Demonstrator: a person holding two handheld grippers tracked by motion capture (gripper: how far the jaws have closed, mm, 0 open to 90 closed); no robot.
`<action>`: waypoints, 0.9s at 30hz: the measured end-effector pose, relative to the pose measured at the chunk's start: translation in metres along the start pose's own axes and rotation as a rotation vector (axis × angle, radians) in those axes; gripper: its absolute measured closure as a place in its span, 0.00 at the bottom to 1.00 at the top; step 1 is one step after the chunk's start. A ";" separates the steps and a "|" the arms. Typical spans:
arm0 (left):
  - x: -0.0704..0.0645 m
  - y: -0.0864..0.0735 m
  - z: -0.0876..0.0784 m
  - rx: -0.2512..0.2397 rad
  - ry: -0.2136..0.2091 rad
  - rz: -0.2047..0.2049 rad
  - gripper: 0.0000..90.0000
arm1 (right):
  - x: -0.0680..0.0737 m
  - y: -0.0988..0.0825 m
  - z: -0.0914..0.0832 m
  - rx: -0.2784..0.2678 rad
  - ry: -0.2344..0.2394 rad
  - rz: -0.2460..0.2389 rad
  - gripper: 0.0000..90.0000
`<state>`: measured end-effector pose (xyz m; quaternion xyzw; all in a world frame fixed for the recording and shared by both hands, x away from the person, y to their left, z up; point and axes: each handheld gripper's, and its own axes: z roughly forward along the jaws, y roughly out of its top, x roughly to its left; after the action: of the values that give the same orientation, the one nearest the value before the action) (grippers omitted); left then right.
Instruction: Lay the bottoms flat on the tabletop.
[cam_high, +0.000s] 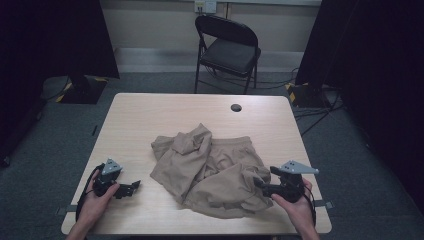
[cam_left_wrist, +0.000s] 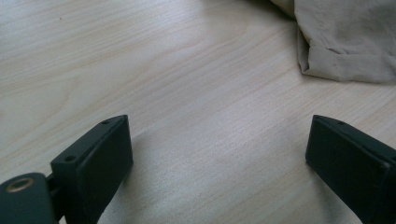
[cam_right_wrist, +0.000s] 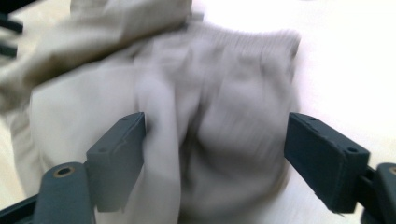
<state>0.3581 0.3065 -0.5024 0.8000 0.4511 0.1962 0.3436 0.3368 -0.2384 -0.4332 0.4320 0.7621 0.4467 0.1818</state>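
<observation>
A crumpled pair of beige shorts (cam_high: 210, 170) lies on the middle of the light wooden table (cam_high: 150, 115). My left gripper (cam_high: 135, 187) rests low at the front left, a short way left of the cloth. Its jaws stand open over bare wood (cam_left_wrist: 219, 149), and a hemmed corner of the shorts (cam_left_wrist: 341, 37) shows ahead to the right. My right gripper (cam_high: 257, 182) is at the shorts' front right edge, pointing left. Its jaws are open wide (cam_right_wrist: 215, 149) above the blurred fabric and elastic waistband (cam_right_wrist: 210, 93), with nothing gripped.
A round cable hole (cam_high: 236, 107) sits near the table's far edge. A black folding chair (cam_high: 227, 47) stands behind the table. Bare wood lies left of the shorts and along the far side. Dark curtains and stands flank the room.
</observation>
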 end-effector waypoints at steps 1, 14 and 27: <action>0.000 0.000 0.000 0.000 0.000 0.000 0.07 | 0.000 0.000 0.000 0.000 0.000 0.000 0.19; 0.000 0.001 -0.001 0.008 -0.001 -0.006 0.12 | -0.005 0.002 0.081 0.165 -0.051 -0.042 0.16; -0.019 0.085 0.009 -0.052 -0.115 0.005 0.22 | -0.001 -0.019 0.094 0.169 -0.076 -0.071 0.15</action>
<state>0.4038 0.2567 -0.4467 0.8019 0.4233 0.1624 0.3890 0.3900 -0.1946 -0.4995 0.4353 0.8045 0.3573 0.1890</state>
